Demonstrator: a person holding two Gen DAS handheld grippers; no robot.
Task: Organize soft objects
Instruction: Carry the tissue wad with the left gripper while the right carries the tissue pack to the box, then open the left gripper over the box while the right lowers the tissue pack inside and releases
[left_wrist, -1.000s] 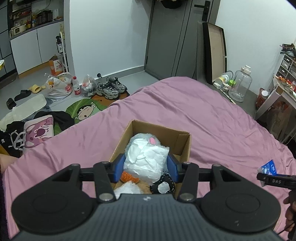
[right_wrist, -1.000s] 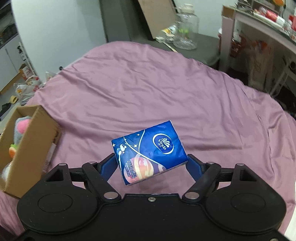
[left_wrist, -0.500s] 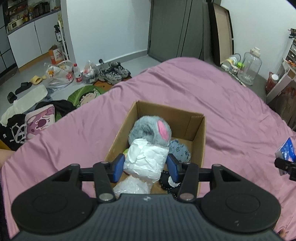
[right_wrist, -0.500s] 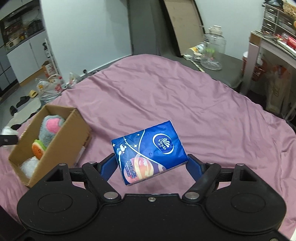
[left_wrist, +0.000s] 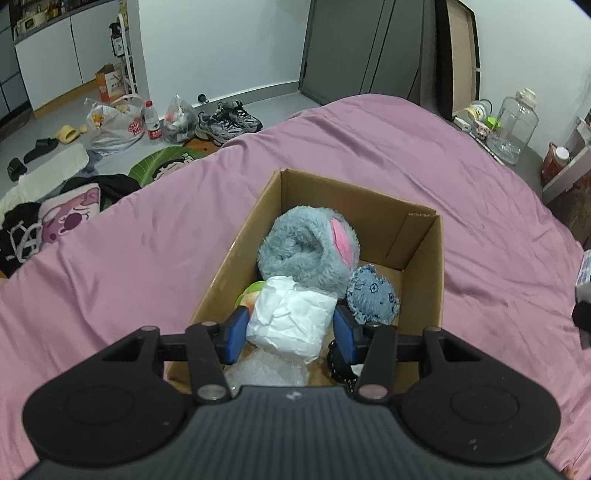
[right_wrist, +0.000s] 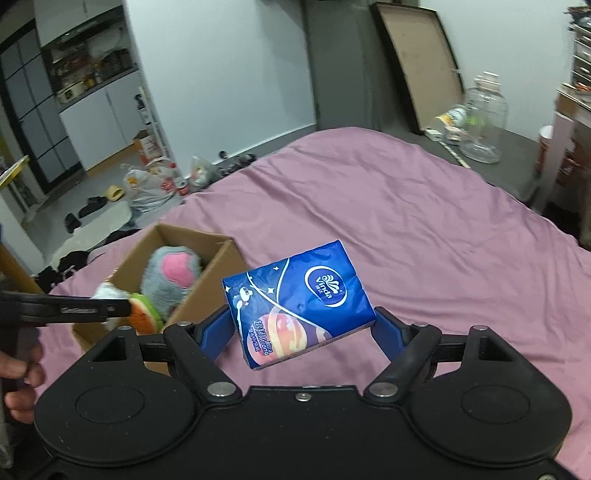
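Note:
My left gripper (left_wrist: 290, 326) is shut on a white tissue pack (left_wrist: 291, 317) and holds it over the near end of an open cardboard box (left_wrist: 424, 254) on the pink bed. Inside the box lie a grey plush with a pink ear (left_wrist: 308, 249), a small blue denim plush (left_wrist: 373, 295), a bubble-wrap bundle (left_wrist: 267, 371) and a green-orange toy (left_wrist: 249, 293). My right gripper (right_wrist: 301, 325) is shut on a blue Vinda tissue pack (right_wrist: 299, 301), held in the air to the right of the box (right_wrist: 207, 291). The left gripper also shows in the right wrist view (right_wrist: 74, 308).
The pink bedsheet (left_wrist: 369, 155) spreads around the box. Off the bed's far left, the floor holds shoes (left_wrist: 227, 122), bags (left_wrist: 114, 125) and clothes (left_wrist: 70, 214). A glass jar (left_wrist: 511, 127) and a desk stand at the right.
My left gripper has lifted and pulled back, so more of the box interior shows under the white pack. My right gripper has swung left toward the box with the blue pack.

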